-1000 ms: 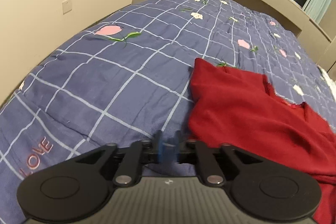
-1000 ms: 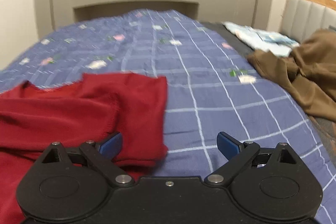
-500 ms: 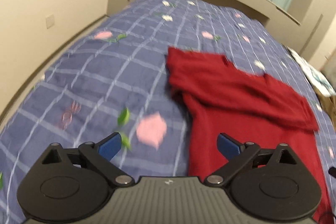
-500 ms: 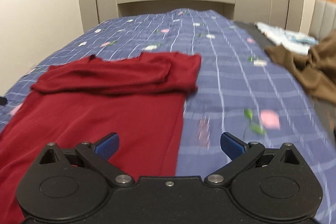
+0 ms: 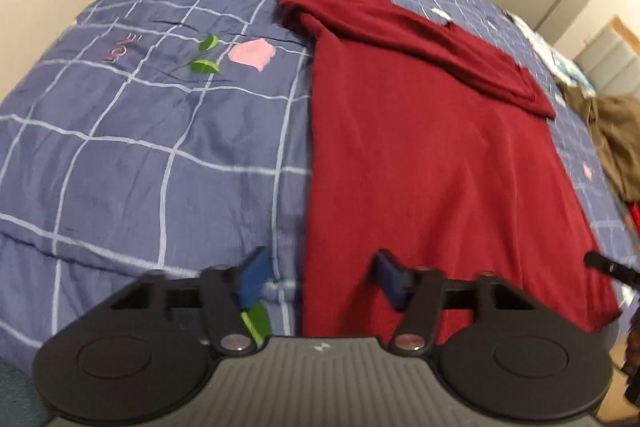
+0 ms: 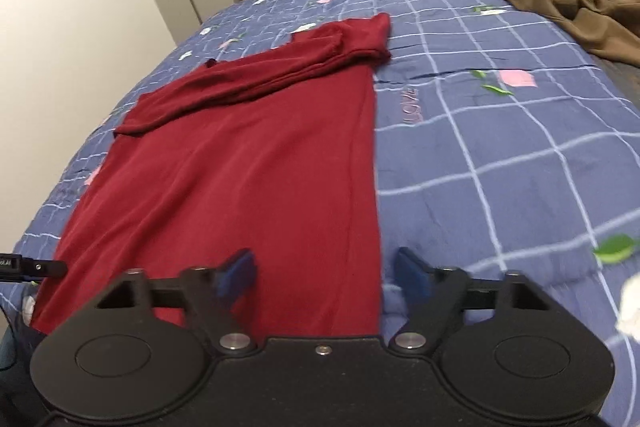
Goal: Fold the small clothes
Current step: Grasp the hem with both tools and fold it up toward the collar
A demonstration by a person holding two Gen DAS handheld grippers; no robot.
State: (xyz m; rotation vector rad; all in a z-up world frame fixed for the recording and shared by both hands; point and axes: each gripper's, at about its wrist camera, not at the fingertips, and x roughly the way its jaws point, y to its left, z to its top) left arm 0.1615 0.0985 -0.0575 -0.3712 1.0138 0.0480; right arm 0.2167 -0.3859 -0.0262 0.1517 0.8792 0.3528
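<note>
Lying ahead of open right gripper (image 6: 324, 273): red garment (image 6: 256, 167).

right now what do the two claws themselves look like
Both match: the left claw and right claw have blue fingertip pads on black linkage arms with silver pivot screws and two round black discs. The left body is ribbed grey, the right plain black.

The garment (image 5: 432, 147) is a plain deep red, spread on a blue-violet quilt (image 5: 140, 107) with a pale grid, pink flowers and green leaves. The clothes heap (image 6: 580, 3) is brown; the gripper pads (image 6: 236, 273) are blue.
</note>
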